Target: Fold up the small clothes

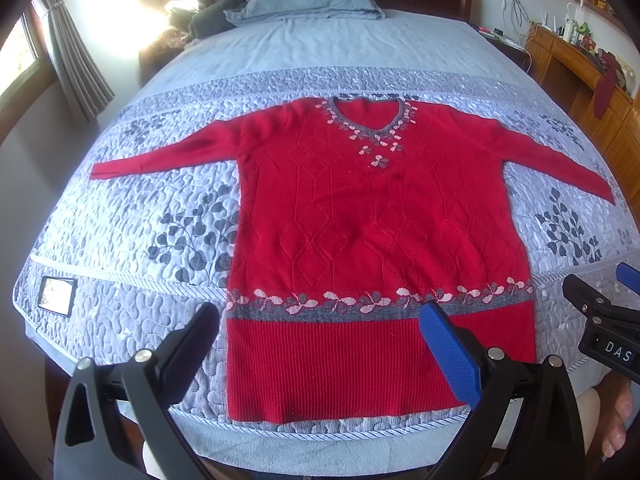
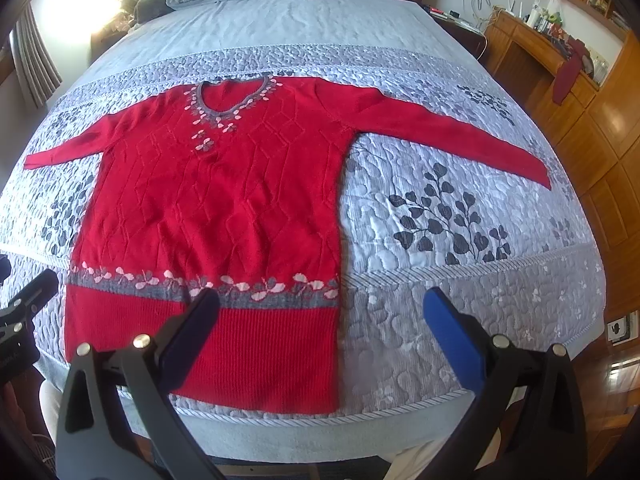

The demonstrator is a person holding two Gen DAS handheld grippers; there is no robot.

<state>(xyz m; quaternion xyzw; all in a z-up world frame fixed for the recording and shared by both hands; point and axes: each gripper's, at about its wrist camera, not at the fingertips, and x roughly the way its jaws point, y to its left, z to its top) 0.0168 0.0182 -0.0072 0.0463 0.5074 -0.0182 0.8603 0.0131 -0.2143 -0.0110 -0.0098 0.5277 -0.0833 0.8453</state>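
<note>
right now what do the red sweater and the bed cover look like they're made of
Red sweater: looks like soft matte knit, probably wool or acrylic; ribbed hem and raised diamond cable lines show. Bed cover: quilted fabric with a slight sheen, judging by its puffy stitched pebble pattern.

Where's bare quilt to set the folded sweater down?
Free: plain blue bedspread between the red sweater collar and the pillow; leaf-print quilt under the right-hand sleeve. Crowded: the middle, under the sweater; a phone lies near the front left corner.
</note>
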